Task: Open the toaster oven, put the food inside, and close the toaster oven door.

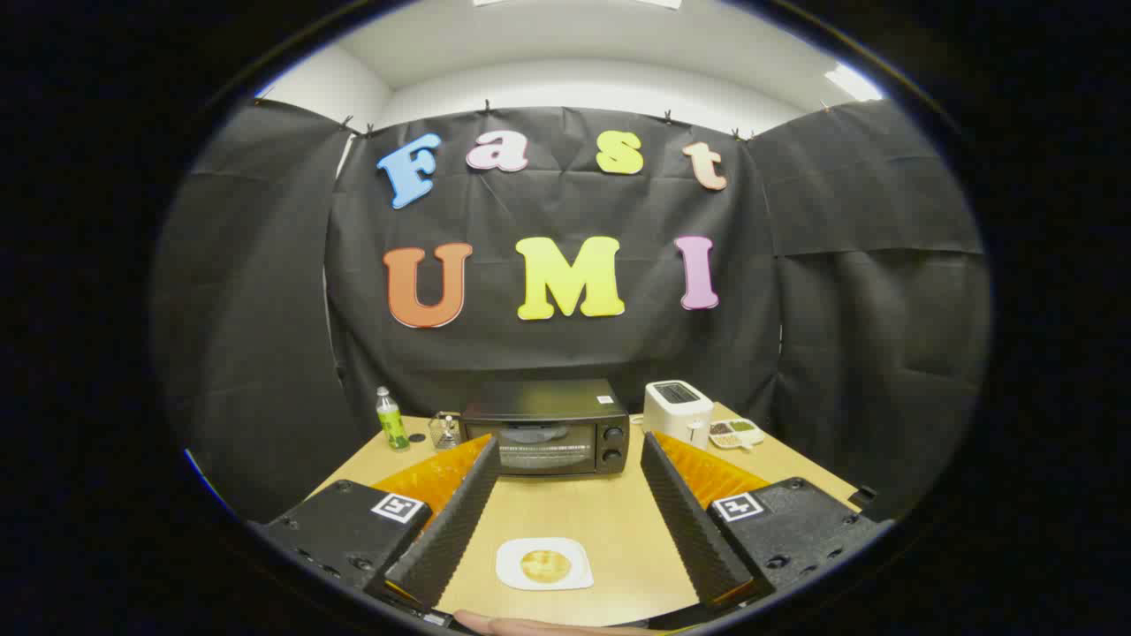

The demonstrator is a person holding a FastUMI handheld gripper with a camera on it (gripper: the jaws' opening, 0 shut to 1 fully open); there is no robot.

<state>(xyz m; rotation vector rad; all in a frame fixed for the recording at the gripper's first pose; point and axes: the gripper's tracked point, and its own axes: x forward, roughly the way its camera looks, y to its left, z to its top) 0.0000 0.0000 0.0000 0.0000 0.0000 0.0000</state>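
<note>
**Lining up on a closed oven**

Facing the toaster oven (546, 428), the gripper (565, 517) hovers with its fingers (452, 521) spread wide and empty. The door is shut, so opening comes first. The food (545, 565) waits on a white plate (514, 576) between the fingers, handy for loading. The bottle (391, 420) label and oven sticker are too small to read.

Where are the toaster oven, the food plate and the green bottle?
toaster oven (548, 430): gripper view, on its closed glass door.
food plate (512, 571): gripper view, on its white rim.
green bottle (391, 425): gripper view, on its body.
</note>
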